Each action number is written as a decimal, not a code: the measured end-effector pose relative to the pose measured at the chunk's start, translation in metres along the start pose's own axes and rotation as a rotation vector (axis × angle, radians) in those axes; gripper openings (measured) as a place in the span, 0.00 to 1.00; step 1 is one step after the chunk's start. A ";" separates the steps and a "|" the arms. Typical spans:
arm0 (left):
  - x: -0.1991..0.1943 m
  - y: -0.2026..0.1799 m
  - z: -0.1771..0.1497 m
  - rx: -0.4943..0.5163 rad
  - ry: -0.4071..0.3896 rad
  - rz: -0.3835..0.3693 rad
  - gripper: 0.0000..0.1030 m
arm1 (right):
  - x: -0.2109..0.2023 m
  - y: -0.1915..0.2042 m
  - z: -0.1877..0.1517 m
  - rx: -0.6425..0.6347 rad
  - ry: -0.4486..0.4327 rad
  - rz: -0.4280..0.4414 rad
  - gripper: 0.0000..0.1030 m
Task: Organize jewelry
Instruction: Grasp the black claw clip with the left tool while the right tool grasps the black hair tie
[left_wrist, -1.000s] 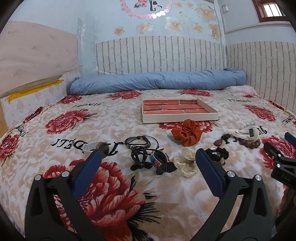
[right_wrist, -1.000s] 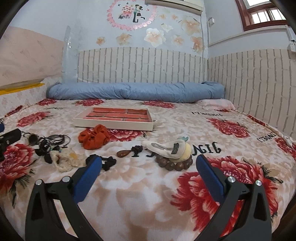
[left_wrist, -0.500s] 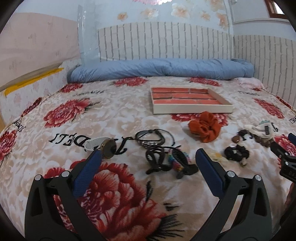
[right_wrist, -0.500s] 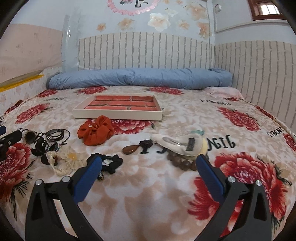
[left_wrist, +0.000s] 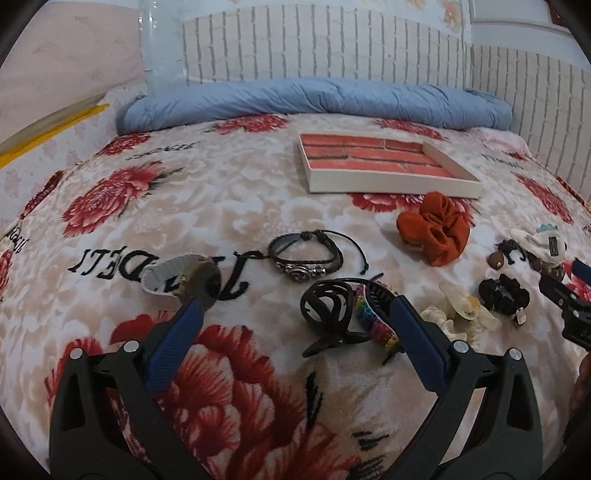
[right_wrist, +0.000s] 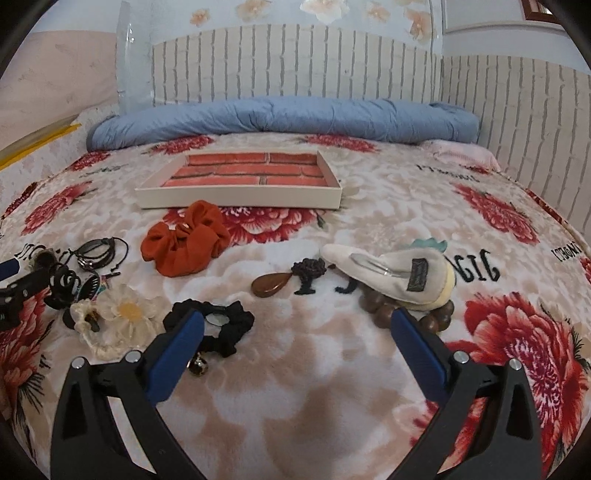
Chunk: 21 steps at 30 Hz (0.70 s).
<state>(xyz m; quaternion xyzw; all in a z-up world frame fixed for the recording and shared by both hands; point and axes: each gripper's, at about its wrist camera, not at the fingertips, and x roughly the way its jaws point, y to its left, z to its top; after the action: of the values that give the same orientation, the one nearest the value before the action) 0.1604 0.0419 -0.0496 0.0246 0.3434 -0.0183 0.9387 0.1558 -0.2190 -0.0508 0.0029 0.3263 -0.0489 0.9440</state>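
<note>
- Tool status: your left tool (left_wrist: 295, 314) is spread wide and holds nothing; your right tool (right_wrist: 297, 325) is likewise spread wide and holds nothing. Both hover low over the bed (right_wrist: 332, 369).
- Tray (right_wrist: 240, 195): it sits on the floral blanket toward the far side, with a brick-pattern floor. Its long axis runs left to right across the bed.
- Black claw clip (left_wrist: 327, 310): it lies between your left tool's fingers (left_wrist: 173, 343), touching a rainbow-trimmed clip (left_wrist: 373, 317) just to its right.
- Leather bracelet (left_wrist: 306, 254): it lies flat beyond the claw clip, loop open upward, cord tail trailing right.
- Watch (left_wrist: 184, 280): it lies just beyond your left tool's left fingertip, dial tilted toward you.
- Orange scrunchie (right_wrist: 186, 238): it rests just in front of the tray.
- Black scrunchie (right_wrist: 218, 325): it lies beside your right tool's left finger, next to a cream flower clip (right_wrist: 114, 317).
- Plush hair clip (right_wrist: 391, 273): its long axis runs left to right, resting on a wooden bead bracelet (right_wrist: 410, 314). A brown teardrop pendant (right_wrist: 269, 284) lies to its left, pointed end facing right.
</note>
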 end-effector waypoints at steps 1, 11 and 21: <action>0.002 -0.001 0.001 0.007 0.004 0.002 0.94 | 0.003 0.002 0.001 -0.001 0.009 0.001 0.94; 0.026 0.002 -0.001 -0.001 0.088 -0.030 0.83 | 0.029 0.010 0.002 0.001 0.120 0.019 0.78; 0.045 0.002 -0.005 -0.003 0.168 -0.078 0.65 | 0.049 0.016 -0.004 -0.016 0.208 0.029 0.59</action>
<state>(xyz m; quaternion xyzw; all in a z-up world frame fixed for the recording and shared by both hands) 0.1921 0.0433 -0.0825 0.0111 0.4215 -0.0522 0.9052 0.1933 -0.2074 -0.0846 0.0051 0.4231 -0.0320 0.9055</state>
